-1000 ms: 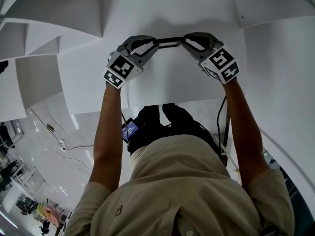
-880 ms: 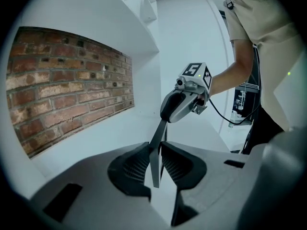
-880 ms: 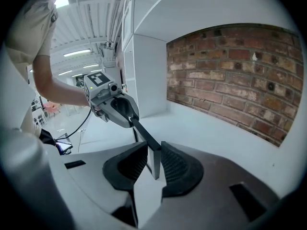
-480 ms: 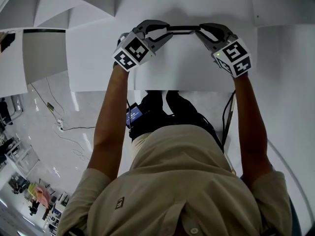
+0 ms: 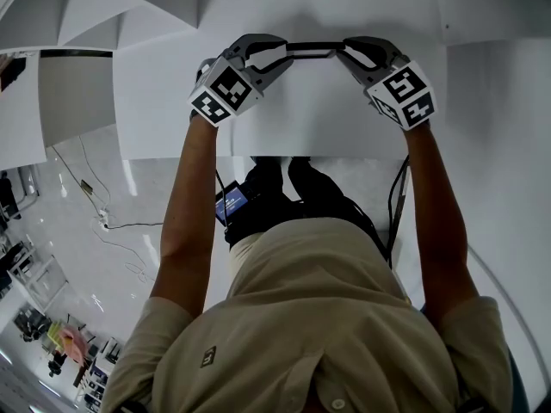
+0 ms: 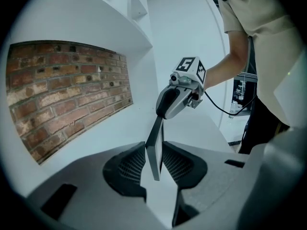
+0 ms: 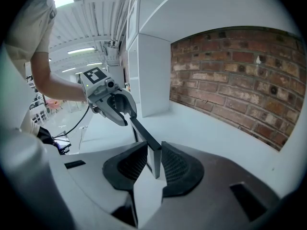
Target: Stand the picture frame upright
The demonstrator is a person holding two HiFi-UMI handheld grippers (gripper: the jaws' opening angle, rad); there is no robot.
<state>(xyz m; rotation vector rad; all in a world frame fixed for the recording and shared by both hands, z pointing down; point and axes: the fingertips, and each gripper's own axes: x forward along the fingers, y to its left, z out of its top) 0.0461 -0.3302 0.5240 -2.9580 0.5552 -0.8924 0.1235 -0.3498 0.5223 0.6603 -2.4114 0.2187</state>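
- A brick wall rises behind the white table (red-brown bricks, pale mortar).
- White shelves stand at the upper left of the head view.
- A thin cable trails over the glossy floor.
- Strip lights glow on the ceiling.

We see the picture frame only as a thin dark bar from above and edge-on in both gripper views, so its face stays hidden from us. The person's body covers much of the floor. The brick panel is cut off by the view's dark rim. The small screen at the waist is too small to read.
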